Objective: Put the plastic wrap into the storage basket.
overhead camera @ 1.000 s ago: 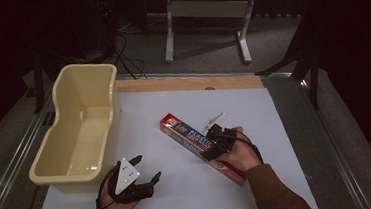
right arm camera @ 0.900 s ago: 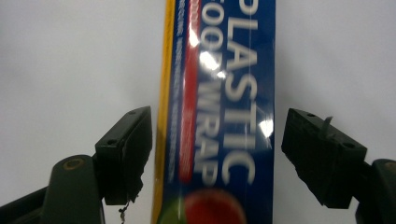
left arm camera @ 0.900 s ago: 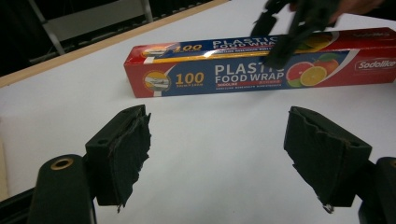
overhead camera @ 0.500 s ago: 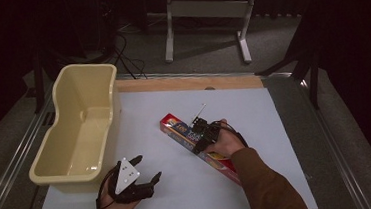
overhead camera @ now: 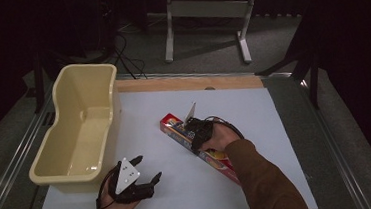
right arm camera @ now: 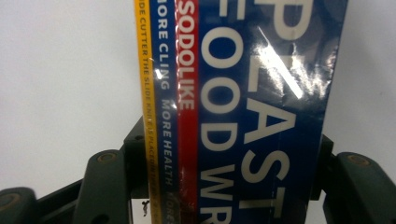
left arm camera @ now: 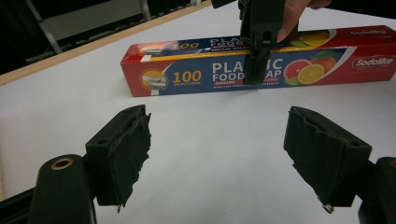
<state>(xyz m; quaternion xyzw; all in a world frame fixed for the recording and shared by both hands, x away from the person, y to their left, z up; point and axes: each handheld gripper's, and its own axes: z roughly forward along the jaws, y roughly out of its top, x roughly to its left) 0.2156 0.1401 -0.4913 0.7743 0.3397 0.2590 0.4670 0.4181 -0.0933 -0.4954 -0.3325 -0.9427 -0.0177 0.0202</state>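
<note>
Right gripper has slid along the box toward its far end since a sec ago, jaws just been closing, and now it's clamped across the plastic wrap box mid-table. Going L to R: cream tub at left edge, left gripper just beside its near corner, jaws spread, nothing in them, box well apart ahead. Left gripper view reads the box's side print; right gripper view shows pads pressed on both box sides.

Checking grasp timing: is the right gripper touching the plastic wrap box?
Touching. In the right gripper view the box sits between the jaws, a pad against each long side; the left gripper view shows the right gripper clamped across it.
</note>
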